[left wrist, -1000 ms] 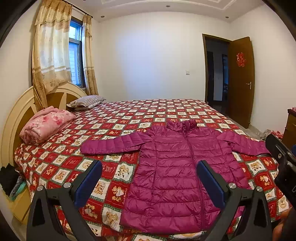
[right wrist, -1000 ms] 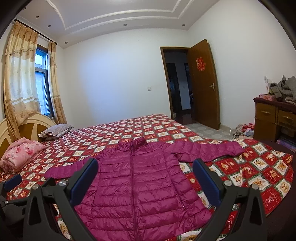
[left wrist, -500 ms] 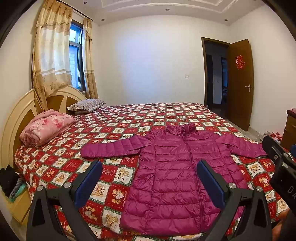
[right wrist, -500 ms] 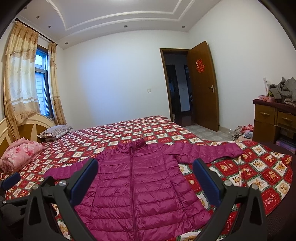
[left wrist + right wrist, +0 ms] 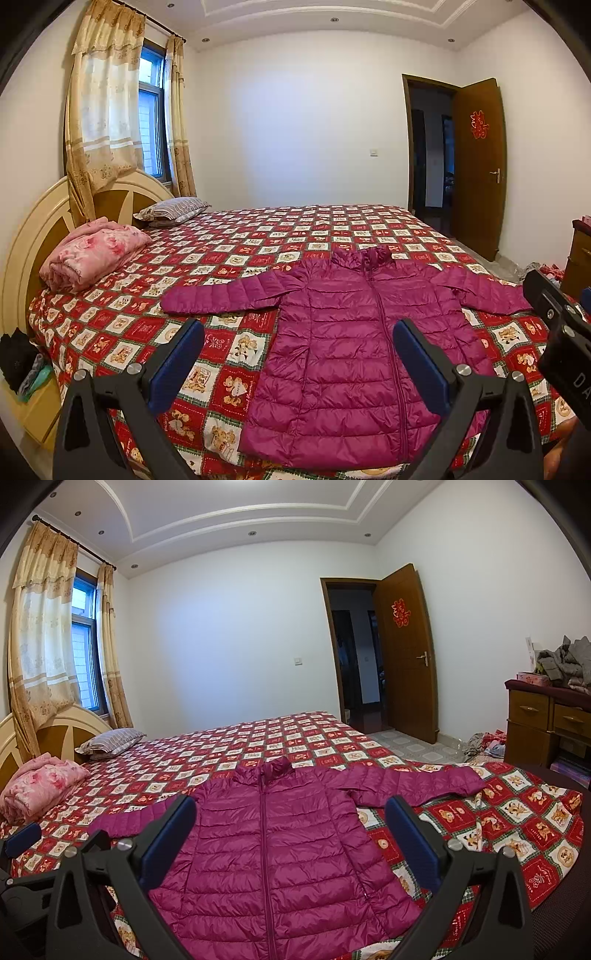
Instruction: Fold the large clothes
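Left tool (image 5: 297,363) spread wide, empty; right tool (image 5: 290,840) likewise, both above magenta jacket (image 5: 269,856).

Left gripper (image 5: 298,354): jaws spread wide, blue-padded fingers (image 5: 177,363) empty, touching nothing; held level, pointing forward. Right gripper (image 5: 290,832): likewise wide apart, pads (image 5: 413,845) bare, nothing between them; its black body also shows at the right edge of the left wrist view, just beside the left gripper.
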`<state>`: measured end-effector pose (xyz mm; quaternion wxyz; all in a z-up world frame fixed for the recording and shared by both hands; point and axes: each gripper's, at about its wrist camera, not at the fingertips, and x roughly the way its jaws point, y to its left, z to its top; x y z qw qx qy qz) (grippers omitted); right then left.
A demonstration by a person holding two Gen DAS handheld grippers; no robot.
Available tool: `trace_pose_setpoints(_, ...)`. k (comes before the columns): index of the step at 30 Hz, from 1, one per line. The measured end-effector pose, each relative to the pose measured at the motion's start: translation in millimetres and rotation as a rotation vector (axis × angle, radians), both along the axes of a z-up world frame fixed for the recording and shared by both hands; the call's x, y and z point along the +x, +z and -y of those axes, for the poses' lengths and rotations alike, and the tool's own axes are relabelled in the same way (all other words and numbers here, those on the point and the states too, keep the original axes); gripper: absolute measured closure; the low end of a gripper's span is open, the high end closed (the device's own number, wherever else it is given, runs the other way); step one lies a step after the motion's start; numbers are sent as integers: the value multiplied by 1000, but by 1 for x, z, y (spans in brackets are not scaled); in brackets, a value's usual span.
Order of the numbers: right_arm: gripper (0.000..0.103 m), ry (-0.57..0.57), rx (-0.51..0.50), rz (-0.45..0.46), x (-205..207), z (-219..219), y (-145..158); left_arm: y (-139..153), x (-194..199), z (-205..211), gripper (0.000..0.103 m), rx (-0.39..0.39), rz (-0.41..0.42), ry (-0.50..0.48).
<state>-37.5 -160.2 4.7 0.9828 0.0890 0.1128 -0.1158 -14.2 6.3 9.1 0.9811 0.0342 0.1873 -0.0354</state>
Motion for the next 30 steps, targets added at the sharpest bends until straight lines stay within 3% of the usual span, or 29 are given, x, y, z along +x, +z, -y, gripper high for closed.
trace_pose_setpoints(17, 0, 1, 8, -25, 4, 5, -3, -5, 4, 2, 1, 16, -12, 0)
trace_pose_setpoints(30, 0, -81, 76, -134, 41, 47, -35, -41, 78, 14, 1, 23, -136, 4)
